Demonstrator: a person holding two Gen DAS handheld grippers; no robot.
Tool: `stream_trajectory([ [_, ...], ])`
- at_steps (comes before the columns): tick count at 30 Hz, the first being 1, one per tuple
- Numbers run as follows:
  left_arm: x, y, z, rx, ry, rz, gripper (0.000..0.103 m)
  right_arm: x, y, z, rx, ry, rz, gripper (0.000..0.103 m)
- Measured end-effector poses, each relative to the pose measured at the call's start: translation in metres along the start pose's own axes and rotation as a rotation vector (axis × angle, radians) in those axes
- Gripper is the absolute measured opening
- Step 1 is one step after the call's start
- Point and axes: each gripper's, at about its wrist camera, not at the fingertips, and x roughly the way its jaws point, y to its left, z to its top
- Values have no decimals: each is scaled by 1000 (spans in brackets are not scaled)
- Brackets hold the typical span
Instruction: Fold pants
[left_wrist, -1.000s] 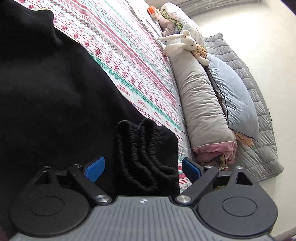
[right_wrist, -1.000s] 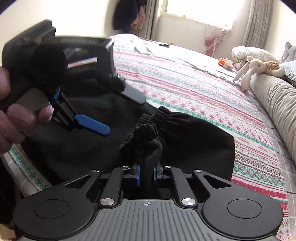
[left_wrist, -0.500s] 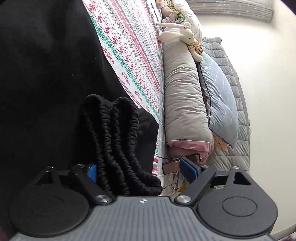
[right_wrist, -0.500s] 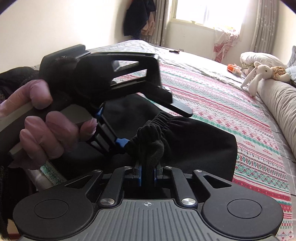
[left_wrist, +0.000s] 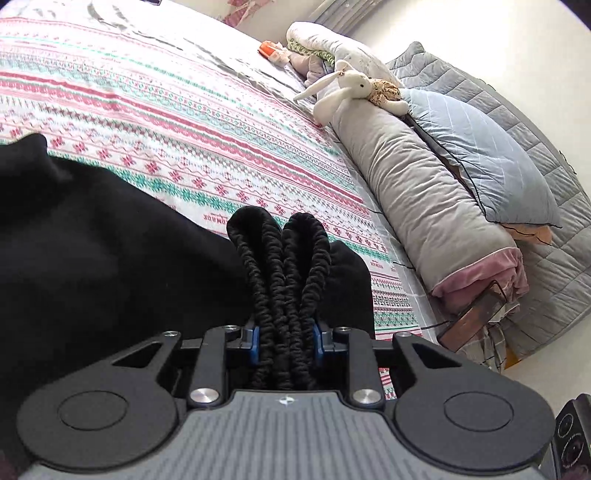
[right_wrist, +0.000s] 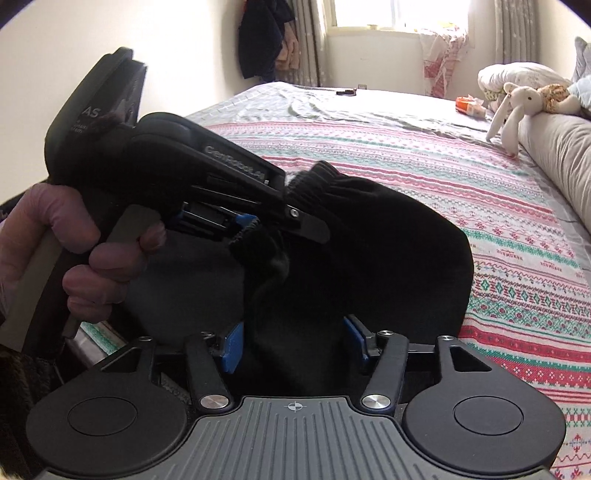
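The black pants (left_wrist: 92, 258) lie at the near edge of the patterned bedspread (left_wrist: 184, 110). My left gripper (left_wrist: 285, 343) is shut on the bunched elastic waistband (left_wrist: 284, 258), whose gathered folds stick up between the blue pads. In the right wrist view the left gripper (right_wrist: 251, 225) pinches the waistband (right_wrist: 317, 177) from the left, held by a hand. My right gripper (right_wrist: 293, 343) is open, its blue pads apart on either side of the black fabric (right_wrist: 369, 266).
A long grey bolster (left_wrist: 417, 192), a blue pillow (left_wrist: 480, 147) and a white toy rabbit (left_wrist: 343, 88) lie along the bed's right side. An orange item (left_wrist: 267, 50) sits at the far end. A window (right_wrist: 373, 14) and hanging clothes (right_wrist: 266, 37) are behind.
My left gripper has closed on the gathered waistband. My right gripper, shut on the fabric before, has opened.
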Motion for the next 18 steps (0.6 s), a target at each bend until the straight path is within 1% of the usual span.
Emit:
stream_trajectory([
  [1, -4, 2, 1, -1, -3, 9, 45, -2, -4, 0, 24, -5, 10, 64],
  [2, -6, 5, 2, -8, -3, 16, 45, -3, -8, 0, 43, -11, 17, 66],
  [5, -13, 18, 3, -32, -5, 38, 45, -4, -16, 2, 87, -12, 30, 67],
  [8, -14, 16, 7, -43, -24, 78, 45, -5, -17, 2, 115, -13, 29, 67],
  [11, -25, 23, 10, -49, -43, 110, 45, -3, -23, 6, 148, -20, 22, 67],
  [15, -42, 35, 14, -56, -67, 134, 45, 2, -41, 11, 243, -19, 54, 67],
  [18, -54, 45, 15, -69, -87, 156, 45, 7, -49, 15, 282, -11, 56, 67],
])
